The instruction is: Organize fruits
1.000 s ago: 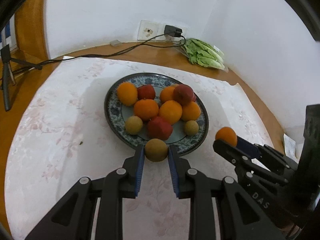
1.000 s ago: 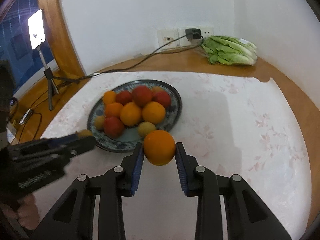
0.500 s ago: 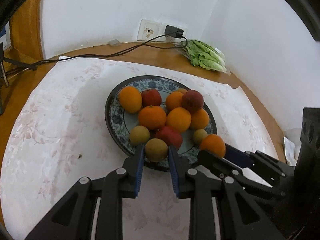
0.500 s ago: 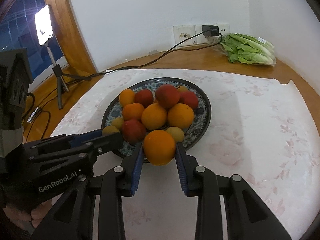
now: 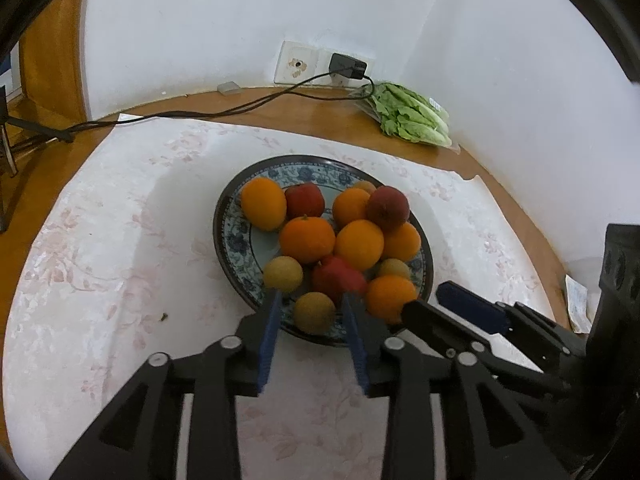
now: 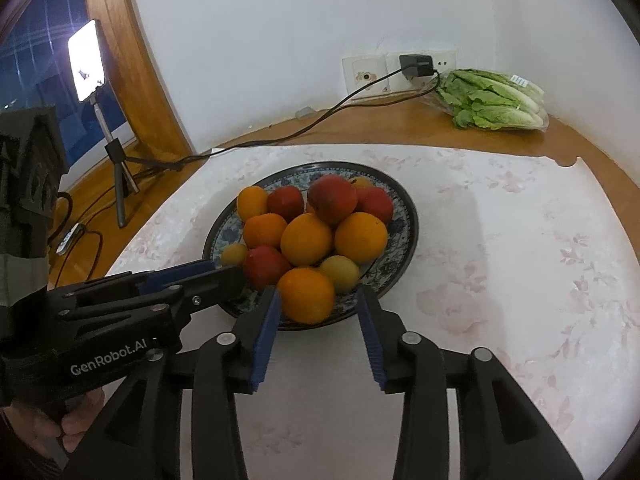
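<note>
beside tripod (image 6: 120,168), lamp (image 6: 86,66) right-view only

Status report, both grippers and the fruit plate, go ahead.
Left gripper open around small brown fruit. Right gripper open around orange. Both fruits on plate. Nothing blocking.

My left gripper (image 5: 314,322) and my right gripper (image 6: 318,316) are black with blue pads (image 6: 264,338). The plate (image 5: 236,240) is blue and white with little flowers and a dark rim. On it are orange oranges (image 6: 306,294), red apples (image 5: 304,200) and small yellow-brown fruits (image 5: 314,313). The cloth (image 6: 520,280) is white with pale pink flowers. The table (image 5: 320,114) is brown wood. The lettuce (image 6: 492,100) is green. The wall (image 5: 240,20) is white, and the cord (image 5: 240,108) is black.
</note>
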`<action>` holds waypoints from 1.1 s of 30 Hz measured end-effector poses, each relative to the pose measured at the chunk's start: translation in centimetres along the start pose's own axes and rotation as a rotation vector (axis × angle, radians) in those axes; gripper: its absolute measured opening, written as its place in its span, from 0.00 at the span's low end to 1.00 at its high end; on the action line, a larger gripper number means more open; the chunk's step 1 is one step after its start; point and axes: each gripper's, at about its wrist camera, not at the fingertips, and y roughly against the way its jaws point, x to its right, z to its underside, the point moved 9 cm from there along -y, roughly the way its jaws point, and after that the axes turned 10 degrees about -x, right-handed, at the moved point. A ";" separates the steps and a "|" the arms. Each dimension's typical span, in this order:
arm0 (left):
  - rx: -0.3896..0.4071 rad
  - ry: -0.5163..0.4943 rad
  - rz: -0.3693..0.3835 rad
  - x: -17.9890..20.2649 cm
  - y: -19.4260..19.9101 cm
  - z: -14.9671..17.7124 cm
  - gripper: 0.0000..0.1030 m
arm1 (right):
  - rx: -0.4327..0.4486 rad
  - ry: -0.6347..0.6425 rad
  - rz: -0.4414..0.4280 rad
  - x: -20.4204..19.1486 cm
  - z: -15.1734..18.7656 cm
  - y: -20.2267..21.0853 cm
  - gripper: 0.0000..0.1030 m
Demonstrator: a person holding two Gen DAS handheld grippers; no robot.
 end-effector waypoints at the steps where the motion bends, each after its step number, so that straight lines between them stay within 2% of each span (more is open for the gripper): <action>1: 0.002 -0.001 -0.006 -0.1 0.2 0.0 0.44 | 0.003 -0.005 0.001 0.1 0.0 0.2 0.44; 6: 0.017 -0.019 -0.023 0.0 1.5 0.6 0.55 | 0.016 -0.022 0.007 0.4 0.7 1.5 0.58; 10: 0.017 -0.035 -0.076 -0.1 2.3 1.6 0.66 | -0.005 -0.031 0.026 0.5 1.7 2.1 0.62; 16: 0.005 -0.045 -0.124 -0.5 2.6 3.4 0.77 | -0.018 -0.042 0.051 0.9 3.5 2.7 0.72; 19: -0.009 -0.035 -0.158 -0.9 2.0 4.4 0.79 | -0.028 -0.056 0.062 1.1 4.3 2.5 0.73; 23: -0.070 -0.020 -0.179 -1.4 0.4 5.6 0.79 | -0.044 -0.046 0.128 1.6 4.9 2.0 0.74; 26: -0.070 -0.019 -0.194 -1.5 0.0 5.7 0.80 | -0.047 -0.036 0.176 2.0 5.1 1.6 0.75; 33: -0.054 -0.039 -0.242 -1.4 -0.4 5.5 0.82 | -0.082 -0.078 0.186 2.8 5.6 0.8 0.75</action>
